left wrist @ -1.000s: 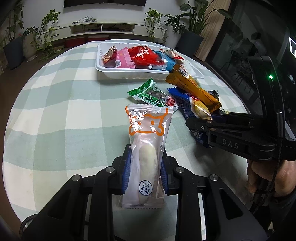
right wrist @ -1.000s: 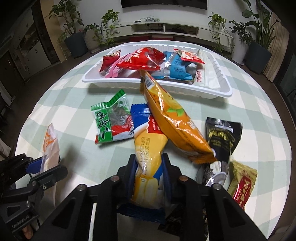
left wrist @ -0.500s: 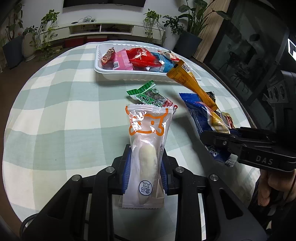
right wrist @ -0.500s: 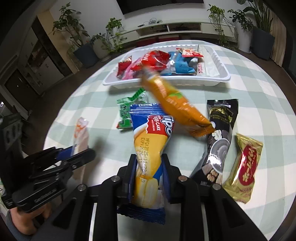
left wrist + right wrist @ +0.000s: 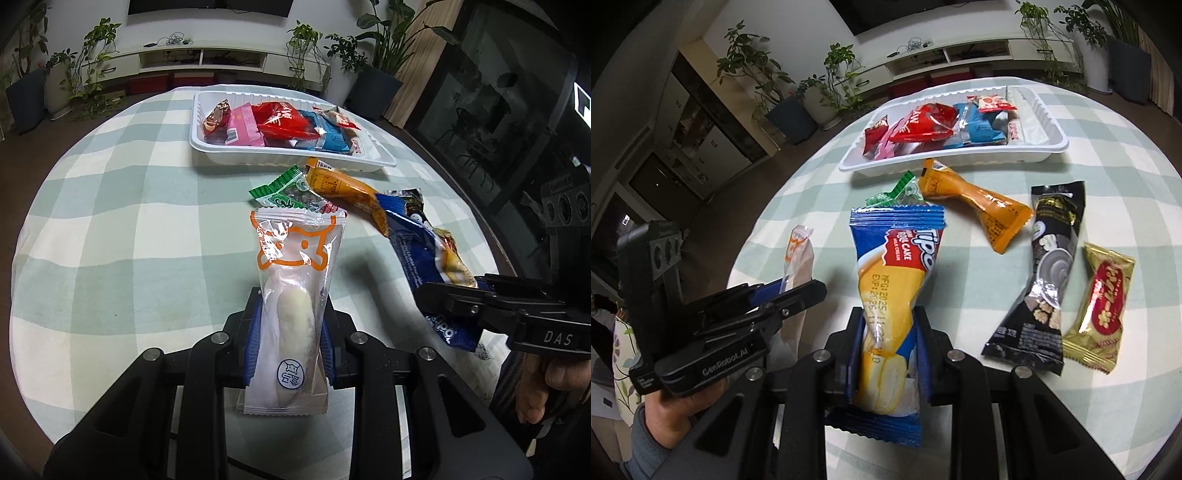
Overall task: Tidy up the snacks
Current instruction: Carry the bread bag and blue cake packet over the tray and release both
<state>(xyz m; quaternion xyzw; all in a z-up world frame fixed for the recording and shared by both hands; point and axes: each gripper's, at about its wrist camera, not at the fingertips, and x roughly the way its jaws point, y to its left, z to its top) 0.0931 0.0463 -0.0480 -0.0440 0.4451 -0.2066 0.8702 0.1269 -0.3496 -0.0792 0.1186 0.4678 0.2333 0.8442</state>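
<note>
My left gripper [image 5: 290,325] is shut on a clear packet with an orange cat print [image 5: 291,295], held above the table; it also shows in the right wrist view [image 5: 799,254]. My right gripper [image 5: 888,332] is shut on a blue and yellow roll cake packet [image 5: 894,280], lifted off the table; it shows at the right of the left wrist view [image 5: 424,258]. A white tray [image 5: 258,157] at the far side holds several snacks and also shows in the right wrist view [image 5: 1049,147]. An orange packet [image 5: 979,205] and a green packet [image 5: 291,194] lie in front of the tray.
A black packet [image 5: 1045,266] and a gold and red packet [image 5: 1104,302] lie on the checked tablecloth [image 5: 129,229] at the right. Potted plants [image 5: 373,74] and a low white cabinet [image 5: 207,61] stand beyond the round table.
My right gripper has lifted the roll cake packet up and back toward me. The orange packet that lay on it has slid off onto the table. My left gripper still holds its packet.
</note>
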